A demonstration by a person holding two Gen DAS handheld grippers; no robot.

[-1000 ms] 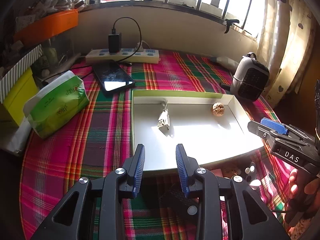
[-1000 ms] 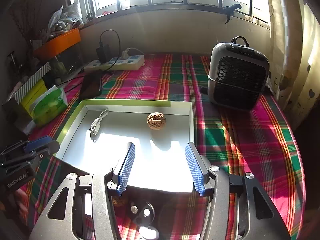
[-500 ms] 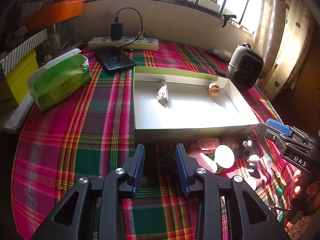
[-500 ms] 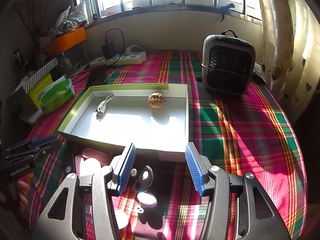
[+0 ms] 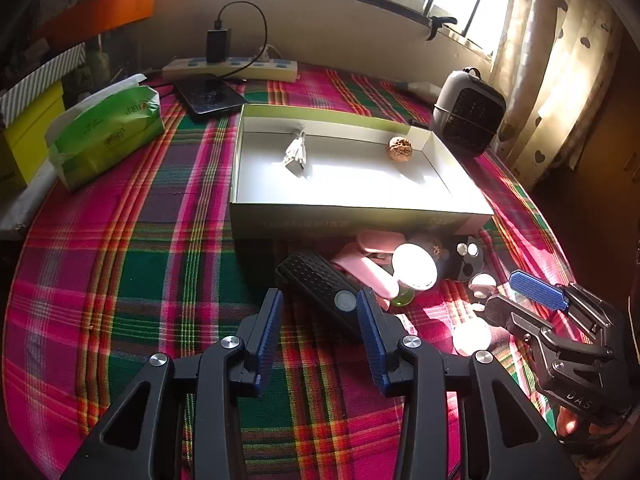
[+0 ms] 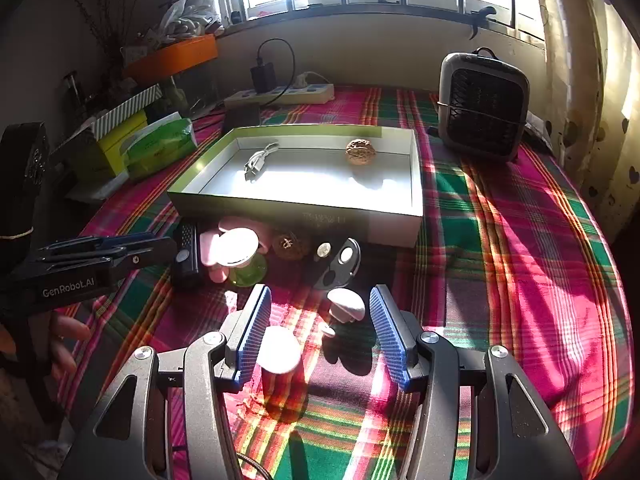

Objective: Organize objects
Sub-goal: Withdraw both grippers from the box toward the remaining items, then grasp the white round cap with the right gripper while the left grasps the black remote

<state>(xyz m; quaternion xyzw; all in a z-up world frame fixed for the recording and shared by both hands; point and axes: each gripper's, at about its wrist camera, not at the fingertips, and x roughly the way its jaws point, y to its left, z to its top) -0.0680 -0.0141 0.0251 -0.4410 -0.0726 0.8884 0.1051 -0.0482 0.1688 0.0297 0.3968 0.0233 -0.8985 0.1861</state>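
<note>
Plaid cloth covers the tabletop [image 5: 132, 276], and small things lie heaped just in front of the shallow white box [image 5: 360, 216].
Nearest that box's front wall, the left hand-held gripper [image 5: 320, 320] is spreading its blue pads, the black ribbed device [image 5: 320, 292] lying by them, not pinched. The right hand-held gripper [image 6: 316, 332] stands spread too, over a white-capped little jar [image 6: 278, 350] and a pale pebble-like piece [image 6: 346, 304], gripping neither. Against the box front sit a pink clip [image 5: 368, 268], a white lid on a green jar [image 6: 238, 248], a walnut [image 6: 290, 246] and a black key fob [image 6: 338, 264]. Inside the box rest a white cable [image 5: 296, 152] and another walnut [image 5: 400, 148]. Beyond the box stand a grey fan heater [image 6: 482, 110], a power strip [image 5: 232, 70] and a green tissue pack [image 5: 106, 136].
</note>
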